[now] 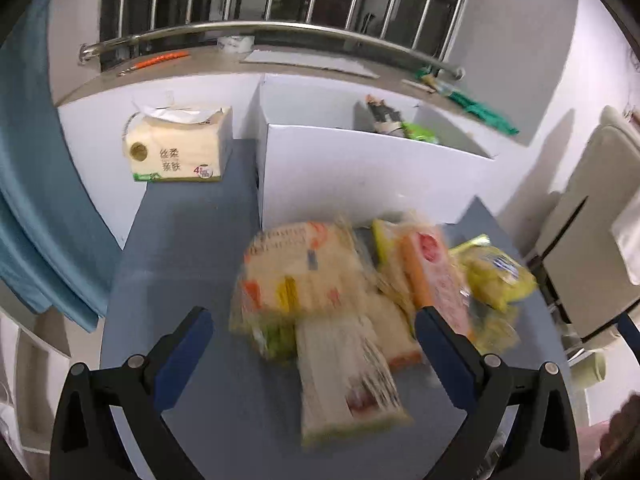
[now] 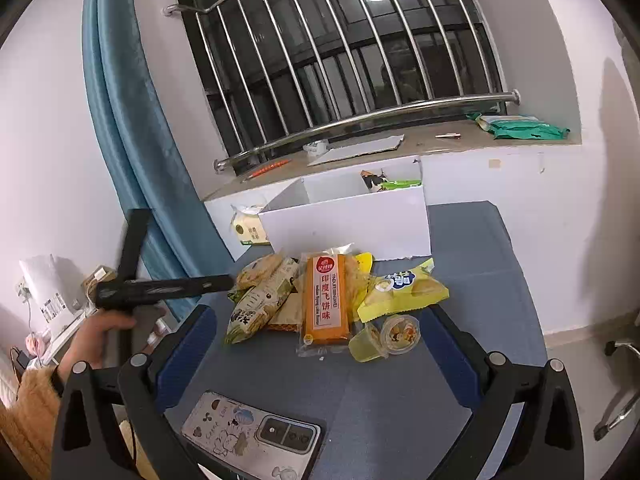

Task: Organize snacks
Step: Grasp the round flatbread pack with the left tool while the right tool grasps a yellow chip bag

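Crinkly snack packets [image 2: 324, 300] on matte table [image 2: 472, 248]

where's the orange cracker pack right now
In the right wrist view the orange cracker pack lies flat mid-pile on the blue table, in front of the white box, between the yellow bag and the cream packets.

Left gripper [image 1: 314, 322] hung with its blue-padded jaws spread wide, nothing between them, one finger at seven o'clock, the other at five. Right gripper [image 2: 316, 320] was just as wide apart and empty. At nine o'clock in the right view, the left hand [image 2: 94, 338] clutched its black handle.
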Demonstrator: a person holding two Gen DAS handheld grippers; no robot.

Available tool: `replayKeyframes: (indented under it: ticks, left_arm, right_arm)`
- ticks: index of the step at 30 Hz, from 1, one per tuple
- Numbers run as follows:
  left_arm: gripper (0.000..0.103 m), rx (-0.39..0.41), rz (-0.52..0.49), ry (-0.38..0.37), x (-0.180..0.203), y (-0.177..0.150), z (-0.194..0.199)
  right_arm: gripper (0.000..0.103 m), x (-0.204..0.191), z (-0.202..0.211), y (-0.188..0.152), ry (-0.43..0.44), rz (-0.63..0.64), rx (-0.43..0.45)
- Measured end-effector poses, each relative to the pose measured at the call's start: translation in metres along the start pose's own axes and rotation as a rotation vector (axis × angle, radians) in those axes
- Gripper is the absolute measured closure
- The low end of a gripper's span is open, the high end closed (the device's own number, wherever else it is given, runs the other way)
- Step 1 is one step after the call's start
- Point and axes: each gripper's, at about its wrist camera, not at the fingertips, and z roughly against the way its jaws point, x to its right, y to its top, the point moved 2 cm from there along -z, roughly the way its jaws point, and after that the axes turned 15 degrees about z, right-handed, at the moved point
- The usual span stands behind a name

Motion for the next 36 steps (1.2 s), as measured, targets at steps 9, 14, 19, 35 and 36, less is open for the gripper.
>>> replayKeyframes:
  ticks: [9,14,19,35,36]
  left_arm:
    - [0.001,-0.115,0.035,0.000,-0.003,0.022,-0.052]
    - [0.023,-0.120,0.048,-0.055,-0.009,0.022,-0.054]
    - [0.023,-0.018,-0.015,-0.087,0.000,0.012,-0.017]
    - [0.023,0.176,-0.045,-0.281,-0.002,-0.068,0.131]
    - [0.023,0.176,-0.048,-0.276,-0.003,-0.070,0.132]
  right_arm:
    - [0.000,0.005,-0.003,-0.008,-0.008,-0.006,-0.024]
    - [0.000,0.007,-0.007,-0.013,-0.004,-0.025,-0.040]
    - [0.000,0.011,-0.013,-0.014,-0.013,-0.032,-0.051]
    - [0.000,0.062,-0.142,0.007,-0.136,0.080,-0.351]
    - [0.000,0.064,-0.151,0.007,-0.129,0.084,-0.378]
